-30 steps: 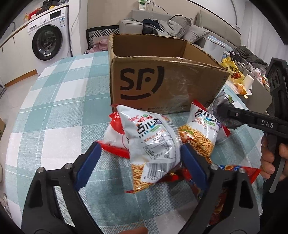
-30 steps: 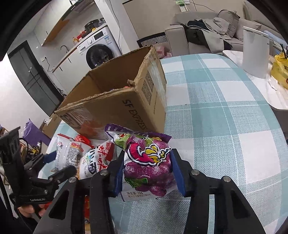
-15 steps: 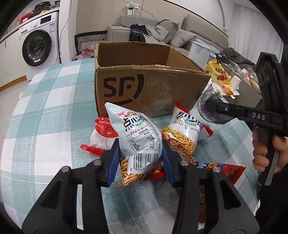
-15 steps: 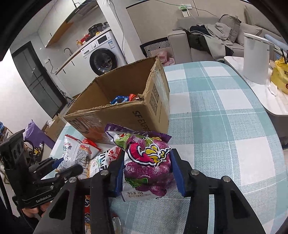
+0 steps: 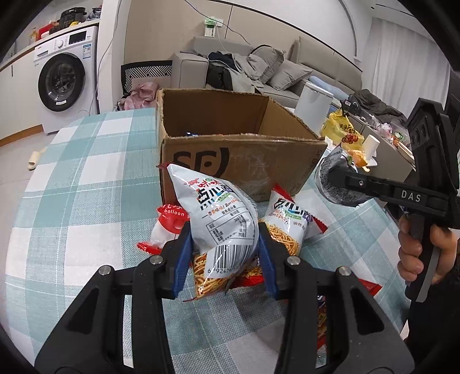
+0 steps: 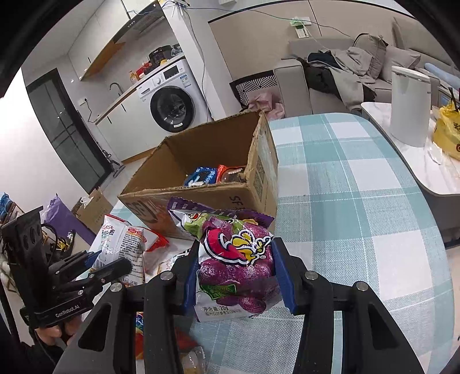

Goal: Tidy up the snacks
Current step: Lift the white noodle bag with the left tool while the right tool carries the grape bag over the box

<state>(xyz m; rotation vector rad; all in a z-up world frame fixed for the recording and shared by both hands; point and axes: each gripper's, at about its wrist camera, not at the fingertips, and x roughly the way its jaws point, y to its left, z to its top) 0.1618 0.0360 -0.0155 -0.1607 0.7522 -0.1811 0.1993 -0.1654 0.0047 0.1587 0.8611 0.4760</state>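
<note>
Home: sofa [image 5: 287,72], washing machine [image 5: 64,77]

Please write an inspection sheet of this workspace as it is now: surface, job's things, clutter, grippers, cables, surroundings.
Surface: table under a teal and white checked cloth.
Job's things: open cardboard box, some packets inside; noodle snack bag; purple snack bag; more snack packets lying before the box.
Clutter: yellow bag and white container on a side table.
Grippers: left gripper shut on the noodle snack bag; right gripper shut on the purple snack bag.
Cables: wall cable.
Surroundings: washing machine, sofa with clothes.
</note>
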